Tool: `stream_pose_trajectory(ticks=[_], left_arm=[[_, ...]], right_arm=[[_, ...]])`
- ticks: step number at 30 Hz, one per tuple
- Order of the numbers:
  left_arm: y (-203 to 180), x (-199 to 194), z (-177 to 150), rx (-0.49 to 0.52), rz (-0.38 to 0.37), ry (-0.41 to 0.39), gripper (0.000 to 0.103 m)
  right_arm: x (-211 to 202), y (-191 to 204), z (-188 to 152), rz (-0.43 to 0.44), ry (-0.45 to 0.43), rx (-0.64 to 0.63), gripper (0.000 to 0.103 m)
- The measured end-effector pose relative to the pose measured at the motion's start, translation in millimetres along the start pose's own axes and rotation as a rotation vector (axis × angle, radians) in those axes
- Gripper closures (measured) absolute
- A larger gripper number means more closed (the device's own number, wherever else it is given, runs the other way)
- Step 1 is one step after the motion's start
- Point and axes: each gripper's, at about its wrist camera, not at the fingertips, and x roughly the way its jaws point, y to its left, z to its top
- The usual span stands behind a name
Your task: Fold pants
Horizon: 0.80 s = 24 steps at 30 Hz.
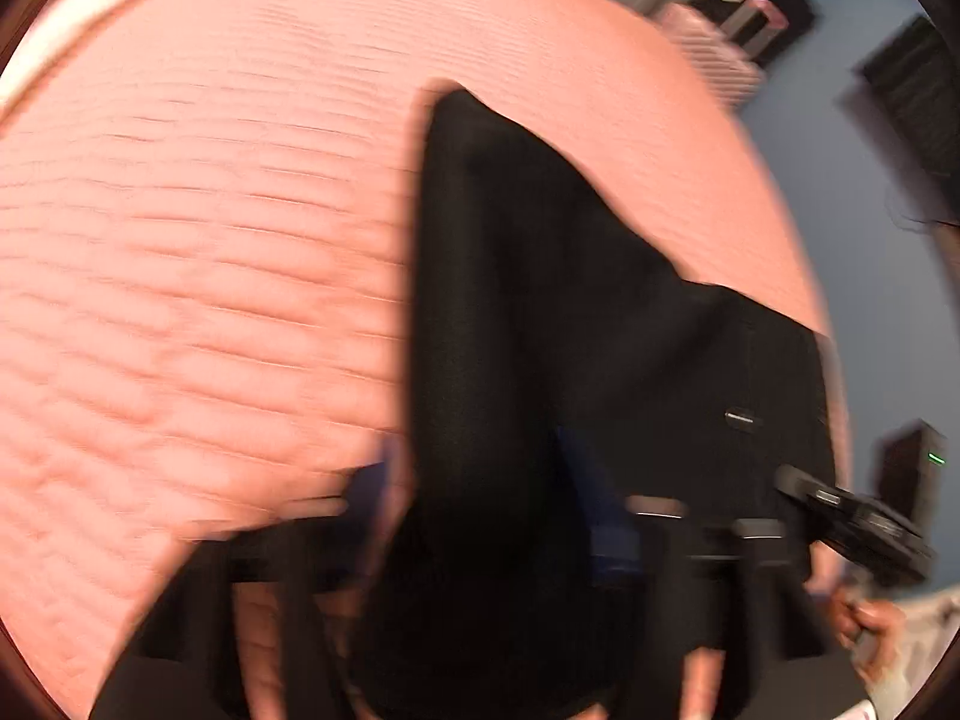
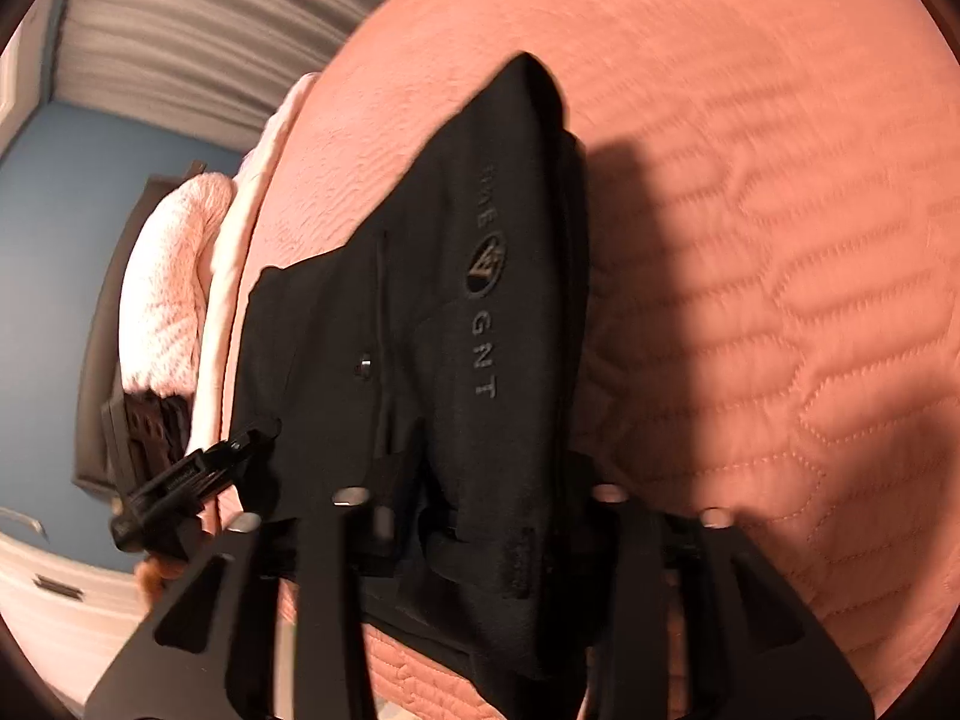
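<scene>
Black cloth fills the bottom of both views: the pants [image 2: 480, 324], a matte, smooth fabric, rise out of each claw and taper to a folded point over the quilt [image 2: 780, 240].

From the right wrist, the right gripper [image 2: 480, 546] shows as two broad black plastic fingers with triangular cut-outs and small silver bolts. A thick bunch of the pants runs between them, and they are clenched on it. The cloth lies in several stacked layers with soft rounded edges. A grey oval logo [image 2: 487, 267] and pale block letters reading GNT run along the top layer, and a small metal stud [image 2: 364, 365] sits beside a seam.

From the left wrist the picture is smeared by motion. The left gripper [image 1: 480, 546] is only dark blurred bars low in the frame, with the black cloth piled over them; whether it is clamped or released cannot be told. A small oblong metal fitting [image 1: 739, 418] shows on the flatter part of the cloth.

Beneath the pants spreads a salmon-pink quilt, stitched in a raised hexagon pattern, covering a bed. At its edge lie a nubby pale pink blanket [image 2: 174, 276] and a smoother cream sheet. Beyond are blue floor and grey pleated curtains [image 2: 210, 18].

Each camera catches the other device at the side.
</scene>
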Motion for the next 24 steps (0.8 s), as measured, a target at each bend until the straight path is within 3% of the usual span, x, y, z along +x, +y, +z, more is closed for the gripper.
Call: stream_pose_trajectory(ticks=[1,3,5,7,8,10,11,13,19,24], left_arm=[[2.0,3.3,0.8,-0.005,0.058,-0.004,0.01],[7.8,13.6,3.2,-0.027,-0.001,0.03,0.01],[9.0,16.2,2.2,-0.041,0.001,0.009,0.009],[3.1,15.7,-0.6,0.008,0.009,-0.013,0.015],[-0.5,13.5,-2.2,0.033,0.013,-0.024,0.035],[-12.3,3.4,-3.2,0.087,-0.049,-0.033,0.078],[-17.7,1.1,-2.7,0.098,-0.045,-0.034,0.087],[-28.7,-10.4,0.2,0.125,-0.038,-0.061,0.09],[-25.9,-46.8,20.8,0.094,-0.13,-0.13,0.091],[-32.0,-79.6,50.0,0.147,-0.148,-0.2,0.091]], right_arm=[[0.2,-2.4,0.9,0.018,0.001,0.01,0.056],[3.2,-0.9,3.2,0.028,0.011,0.012,0.051],[4.7,5.7,1.5,0.005,0.011,-0.021,0.052],[5.8,16.5,-3.1,-0.041,0.002,-0.079,0.063],[4.9,18.3,-4.5,-0.038,-0.001,-0.083,0.07],[0.4,29.8,-8.0,-0.052,-0.02,-0.111,0.076],[-0.9,37.4,-10.8,-0.07,-0.028,-0.135,0.077],[-7.0,53.5,-13.1,-0.103,-0.048,-0.189,0.078],[-26.3,91.3,-7.7,-0.127,-0.093,-0.289,0.079],[-32.2,133.0,31.9,-0.096,-0.138,-0.369,0.079]])
